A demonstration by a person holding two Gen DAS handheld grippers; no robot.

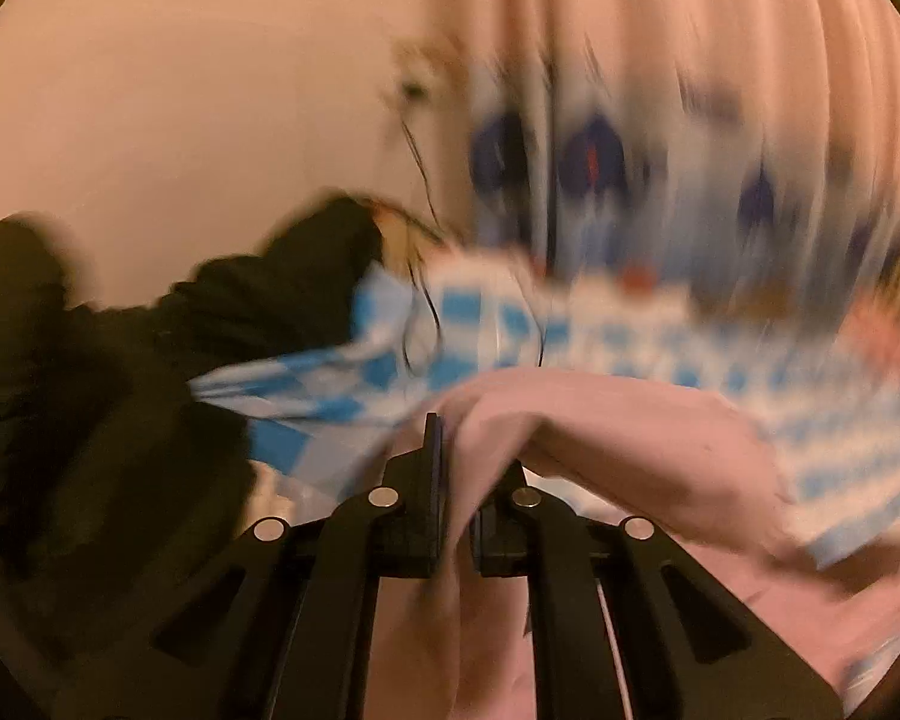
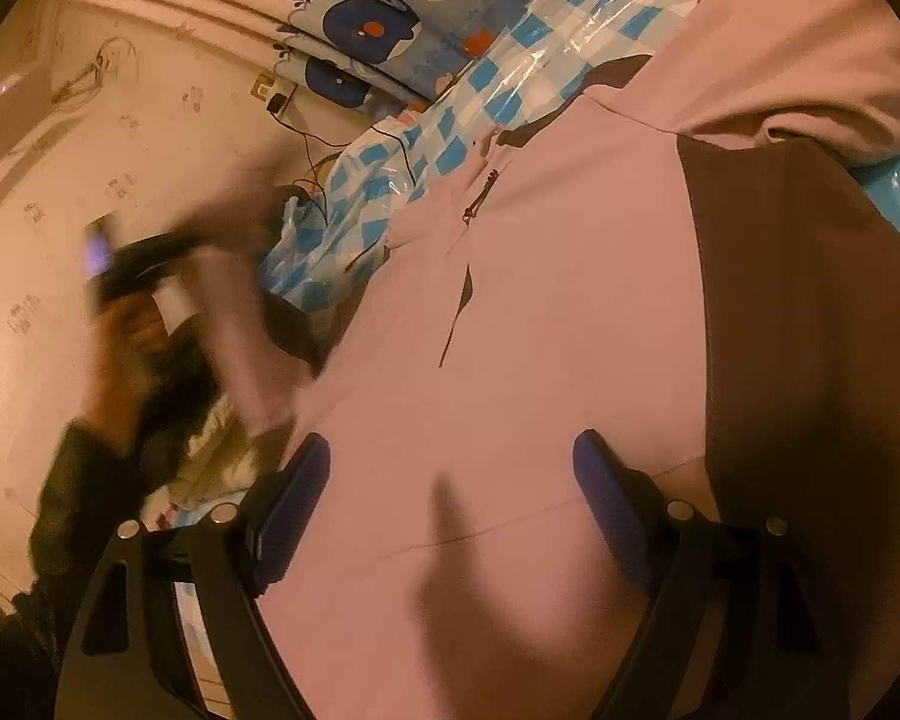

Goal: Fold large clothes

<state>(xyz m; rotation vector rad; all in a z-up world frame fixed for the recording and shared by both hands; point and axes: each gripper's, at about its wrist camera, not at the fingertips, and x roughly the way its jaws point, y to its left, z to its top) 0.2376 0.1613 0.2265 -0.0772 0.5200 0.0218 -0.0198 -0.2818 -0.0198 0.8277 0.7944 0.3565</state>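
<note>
While your left gripper (image 1: 450, 450) pinched a fold of the pink garment (image 1: 600, 438), your right gripper (image 2: 450, 456) hung unclenched above it.
You had the garment spread over the checked cover (image 2: 510, 48), brown panel (image 2: 798, 300) beside the right jaws.

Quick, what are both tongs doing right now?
Left tongs: closed on a fold of the pink garment.
Right tongs: open over the pink garment, holding nothing.

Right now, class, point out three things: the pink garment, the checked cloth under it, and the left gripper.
pink garment (image 2: 540, 312): right wrist view, flat middle panel.
checked cloth (image 2: 510, 96): right wrist view, bare blue-and-white part.
left gripper (image 1: 450, 450): left wrist view, between the fingertips, shut on pink fabric.
</note>
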